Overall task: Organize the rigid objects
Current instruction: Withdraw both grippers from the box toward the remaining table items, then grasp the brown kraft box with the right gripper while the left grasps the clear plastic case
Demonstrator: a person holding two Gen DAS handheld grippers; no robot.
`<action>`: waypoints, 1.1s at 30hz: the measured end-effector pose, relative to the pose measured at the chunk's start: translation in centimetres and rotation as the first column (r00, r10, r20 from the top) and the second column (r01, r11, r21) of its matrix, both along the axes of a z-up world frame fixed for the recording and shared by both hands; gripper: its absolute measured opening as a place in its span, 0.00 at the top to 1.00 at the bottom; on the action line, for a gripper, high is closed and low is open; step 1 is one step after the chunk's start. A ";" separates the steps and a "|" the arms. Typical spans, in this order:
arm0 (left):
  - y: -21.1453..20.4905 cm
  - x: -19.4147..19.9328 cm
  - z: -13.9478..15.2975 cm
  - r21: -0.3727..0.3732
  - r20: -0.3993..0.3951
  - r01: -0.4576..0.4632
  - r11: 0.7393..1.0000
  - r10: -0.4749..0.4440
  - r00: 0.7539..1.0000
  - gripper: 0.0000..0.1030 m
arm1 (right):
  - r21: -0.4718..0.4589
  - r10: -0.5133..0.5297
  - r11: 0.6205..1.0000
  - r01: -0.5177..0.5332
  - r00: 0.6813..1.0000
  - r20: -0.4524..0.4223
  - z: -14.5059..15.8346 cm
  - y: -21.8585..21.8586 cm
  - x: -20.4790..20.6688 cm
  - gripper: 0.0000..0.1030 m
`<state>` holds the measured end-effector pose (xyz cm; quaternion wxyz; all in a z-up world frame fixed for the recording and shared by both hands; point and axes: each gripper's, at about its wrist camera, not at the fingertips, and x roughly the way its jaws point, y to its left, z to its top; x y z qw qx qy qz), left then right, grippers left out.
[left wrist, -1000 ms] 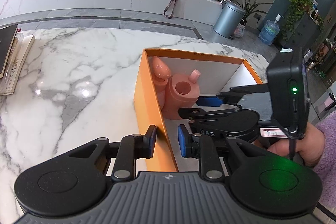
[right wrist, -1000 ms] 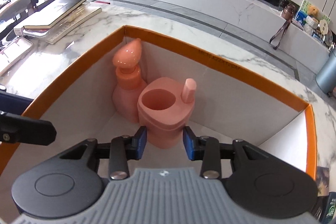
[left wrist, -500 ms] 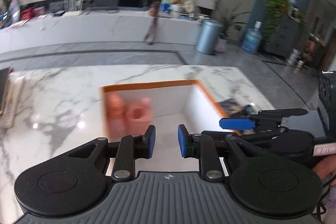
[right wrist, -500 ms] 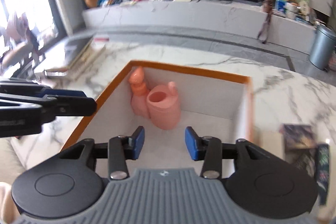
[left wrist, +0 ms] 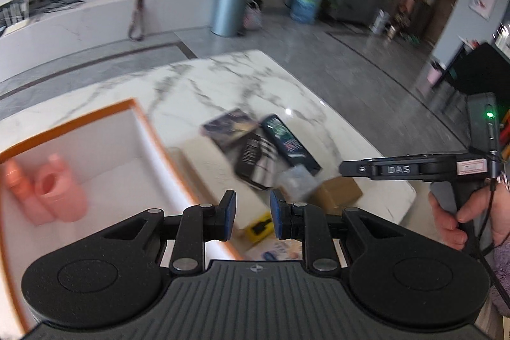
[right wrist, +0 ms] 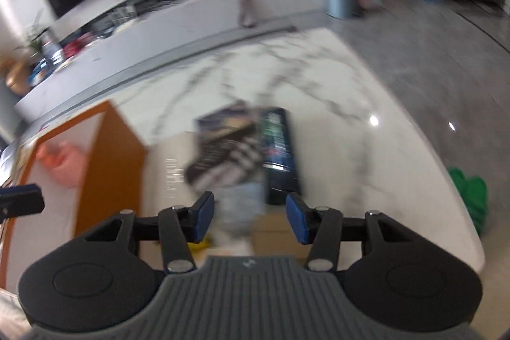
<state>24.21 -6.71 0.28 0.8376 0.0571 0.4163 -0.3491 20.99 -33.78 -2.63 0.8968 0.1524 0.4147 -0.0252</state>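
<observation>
- Blue pads line the left gripper (left wrist: 250, 216); its jaws stand narrow and are opening, with nothing pinched between them.
- Below that gap, in the left wrist view, lie the near corner of the orange-rimmed box (left wrist: 149, 129) and a small yellow item (left wrist: 259, 227) too blurred to name.
- Wider apart stand the jaws of the right gripper (right wrist: 250, 217), and they too are opening; nothing sits between the pads, only blurred clutter on the table under them.
- Seen from the left camera, the right gripper's body (left wrist: 411, 169) carries the letters "DAS" on its side, and a hand (left wrist: 452, 220) grips its handle; a green light glows on the block above it.
- Inside the box, against its far left wall, stand two pink plastic pieces touching each other: a bottle (left wrist: 19, 184) and a cup-shaped container (left wrist: 59, 196). The rest of the white box floor is bare.
- Just right of the box, on the marble table (left wrist: 204, 85), lies a loose heap: a pale flat carton (left wrist: 207, 161), a dark booklet (left wrist: 231, 125), a dark striped packet (left wrist: 255, 155), a long dark box with green print (left wrist: 290, 144), a clear crumpled bag (left wrist: 295, 180) and a brown cardboard box (left wrist: 338, 193). Their print is too smeared to read.
- Beyond the heap the tabletop runs open to its rounded far edge; the right edge curves close past the cardboard box, with grey floor (left wrist: 350, 62) below.
</observation>
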 end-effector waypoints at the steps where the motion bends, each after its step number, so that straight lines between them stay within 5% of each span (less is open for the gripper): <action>1: -0.9 0.1 -0.3 0.005 -0.002 0.017 1.000 -0.017 1.000 0.68 | 0.007 -0.021 1.000 0.021 1.000 -0.012 -0.6 -0.5 0.1 0.50; 4: -3.8 0.0 -1.6 0.041 0.011 0.083 0.996 -0.083 0.996 0.50 | 0.043 -0.075 0.996 0.079 0.994 -0.079 -2.6 -1.5 0.9 0.50; 6: -6.0 -0.1 -2.8 0.095 0.035 0.140 0.986 -0.144 0.989 0.48 | 0.065 -0.070 0.995 0.075 0.994 -0.080 -3.0 -1.8 0.8 0.46; 8: -8.1 0.1 -4.1 0.148 0.033 0.205 0.968 -0.212 0.977 0.47 | 0.028 -0.043 0.999 0.046 0.995 -0.092 -3.2 -1.1 1.1 0.29; 14: -11.8 0.7 -6.7 0.286 0.039 0.355 0.890 -0.381 0.924 0.40 | -0.043 0.045 0.998 -0.052 0.985 -0.165 -4.7 0.5 1.4 0.28; 20: -12.9 1.8 -8.0 0.357 0.011 0.412 0.838 -0.445 0.895 0.35 | -0.019 0.070 0.997 -0.077 0.967 -0.246 -6.6 0.4 2.5 0.34; 33: -16.3 3.2 -10.2 0.419 -0.010 0.497 0.760 -0.543 0.840 0.26 | 0.003 -0.161 0.987 0.161 0.986 -0.042 -4.3 -3.3 0.3 0.40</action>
